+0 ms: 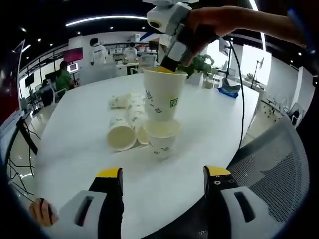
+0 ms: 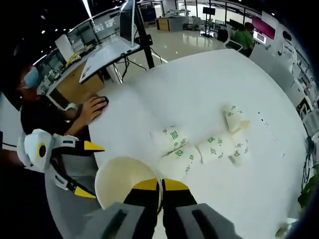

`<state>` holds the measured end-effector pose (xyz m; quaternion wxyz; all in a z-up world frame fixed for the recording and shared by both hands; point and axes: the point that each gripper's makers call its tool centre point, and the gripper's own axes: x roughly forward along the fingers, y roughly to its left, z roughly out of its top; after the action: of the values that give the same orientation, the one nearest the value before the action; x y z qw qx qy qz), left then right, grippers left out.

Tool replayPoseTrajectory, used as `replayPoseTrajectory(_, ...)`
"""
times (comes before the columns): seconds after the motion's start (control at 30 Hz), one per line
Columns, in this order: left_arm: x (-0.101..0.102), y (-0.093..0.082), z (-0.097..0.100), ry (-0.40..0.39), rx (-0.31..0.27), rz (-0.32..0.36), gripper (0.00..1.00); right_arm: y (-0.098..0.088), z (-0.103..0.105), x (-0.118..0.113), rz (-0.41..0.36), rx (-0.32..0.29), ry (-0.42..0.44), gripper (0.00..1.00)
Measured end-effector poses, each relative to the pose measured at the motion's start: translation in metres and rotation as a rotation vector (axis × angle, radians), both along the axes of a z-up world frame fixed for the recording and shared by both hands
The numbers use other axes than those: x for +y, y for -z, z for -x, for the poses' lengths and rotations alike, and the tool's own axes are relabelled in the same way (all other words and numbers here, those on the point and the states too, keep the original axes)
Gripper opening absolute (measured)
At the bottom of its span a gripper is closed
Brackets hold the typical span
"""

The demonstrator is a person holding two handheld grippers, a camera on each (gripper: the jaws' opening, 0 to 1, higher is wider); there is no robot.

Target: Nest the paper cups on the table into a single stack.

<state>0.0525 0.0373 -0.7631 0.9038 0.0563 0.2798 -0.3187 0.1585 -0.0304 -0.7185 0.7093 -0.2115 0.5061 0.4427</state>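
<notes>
**One cup gripped above another, the rest lying loose**

Your right gripper (image 1: 172, 62) pinches the rim of the held cup (image 1: 163, 94), jaws narrowed onto the paper wall. The left gripper view shows this cup hanging upright just above the standing cup (image 1: 162, 138) on the white table (image 1: 75, 149); whether the two touch you cannot tell. The right gripper view instead looks down into the held cup's open mouth (image 2: 127, 181), with your right gripper (image 2: 160, 188) clamped on its edge. Beside the standing cup lie the tipped cups (image 1: 124, 124), seen scattered on their sides (image 2: 209, 144) from above. Your left gripper (image 1: 164, 181) hangs near the table edge, jaws wide, holding nothing.
</notes>
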Motion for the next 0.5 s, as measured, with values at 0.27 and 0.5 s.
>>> replayPoseTrajectory(0.27,-0.001,-0.001,-0.001,0.001,-0.003,0.006,0.64,0.019,0.005,0.002,0.030,0.009,-0.023,0.00)
replayPoseTrajectory(0.5,0.001,-0.001,-0.002,-0.010,-0.001,0.009,0.65,0.033,0.002,0.006,0.048,0.017,-0.029,0.00)
